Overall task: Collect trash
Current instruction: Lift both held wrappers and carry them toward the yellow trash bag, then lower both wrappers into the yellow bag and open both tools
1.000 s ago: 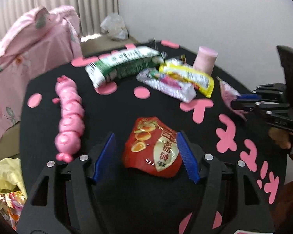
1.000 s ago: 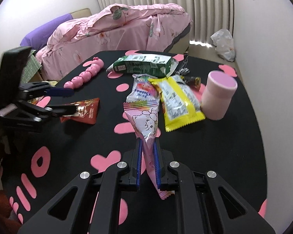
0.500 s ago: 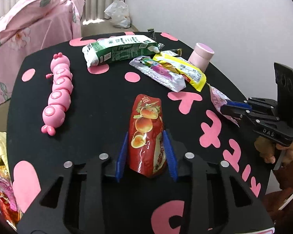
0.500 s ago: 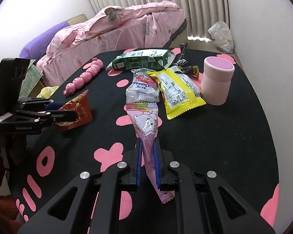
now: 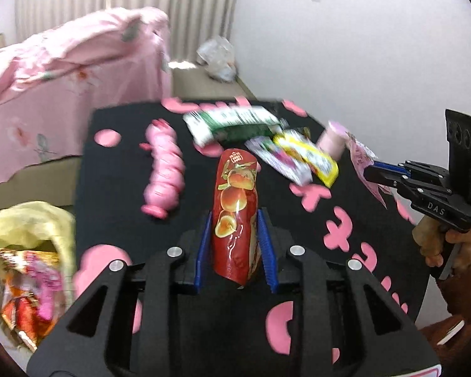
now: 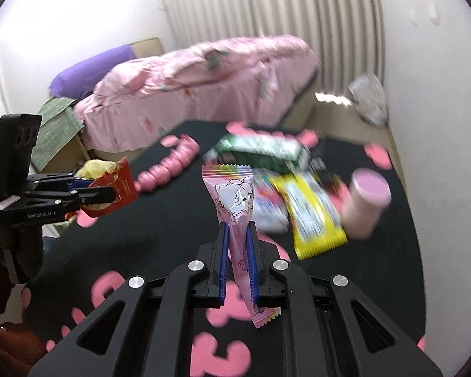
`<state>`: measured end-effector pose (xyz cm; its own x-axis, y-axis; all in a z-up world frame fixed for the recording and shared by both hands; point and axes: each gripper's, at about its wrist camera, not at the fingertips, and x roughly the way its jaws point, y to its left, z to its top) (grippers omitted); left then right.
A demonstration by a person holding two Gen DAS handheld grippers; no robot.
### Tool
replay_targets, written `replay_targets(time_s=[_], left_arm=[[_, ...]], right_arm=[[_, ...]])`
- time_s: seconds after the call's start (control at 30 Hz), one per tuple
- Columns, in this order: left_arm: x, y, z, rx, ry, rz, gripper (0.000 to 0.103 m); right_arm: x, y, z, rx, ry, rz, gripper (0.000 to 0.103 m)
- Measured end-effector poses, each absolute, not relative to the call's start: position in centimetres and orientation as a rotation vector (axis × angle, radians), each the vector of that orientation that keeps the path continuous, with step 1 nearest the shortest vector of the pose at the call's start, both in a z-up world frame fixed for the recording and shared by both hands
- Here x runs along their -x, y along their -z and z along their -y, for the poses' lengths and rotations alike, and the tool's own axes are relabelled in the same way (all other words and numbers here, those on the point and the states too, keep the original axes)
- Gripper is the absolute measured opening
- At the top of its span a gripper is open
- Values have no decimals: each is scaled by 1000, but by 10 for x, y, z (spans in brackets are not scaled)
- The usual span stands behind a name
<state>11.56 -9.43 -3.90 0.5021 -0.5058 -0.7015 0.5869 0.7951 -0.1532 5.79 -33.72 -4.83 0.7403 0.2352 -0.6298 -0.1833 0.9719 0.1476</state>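
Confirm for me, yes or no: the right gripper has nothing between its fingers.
No. In the right wrist view the right gripper is clamped on a pink cartoon-print wrapper that sticks up between its blue pads.

This was a bedroom in a home. A bed [image 6: 204, 88] with a pink flowered quilt [image 5: 62, 72] stood just behind the black worktop [image 6: 160, 220], and a purple pillow [image 6: 94, 72] lay at its far end. Pale pleated curtains [image 6: 282, 15] hung to the floor beside a white wall [image 5: 361, 47]. A yellow plastic bag [image 5: 25, 226] with wrappers stood on the floor near the worktop.
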Motion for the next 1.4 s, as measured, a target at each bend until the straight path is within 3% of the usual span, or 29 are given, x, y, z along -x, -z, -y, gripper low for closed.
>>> replay_targets(time_s=[0.3,0.77,1.0,1.4], left_arm=[[-115,-23,2,22,465,-623,27],[-104,-23,-135,157,212,-578,27],[-108,8,-177,227,148,-620,27],[-137,105,-209,294,87,-782,27]], right_arm=[[-92,-23,251,109,-378,-549,13],[-121,-61,130,219,-580,-476,13],[-143,-35,85,224,-686,-552,13],[-220,72,-11,211,-820,-867,13]])
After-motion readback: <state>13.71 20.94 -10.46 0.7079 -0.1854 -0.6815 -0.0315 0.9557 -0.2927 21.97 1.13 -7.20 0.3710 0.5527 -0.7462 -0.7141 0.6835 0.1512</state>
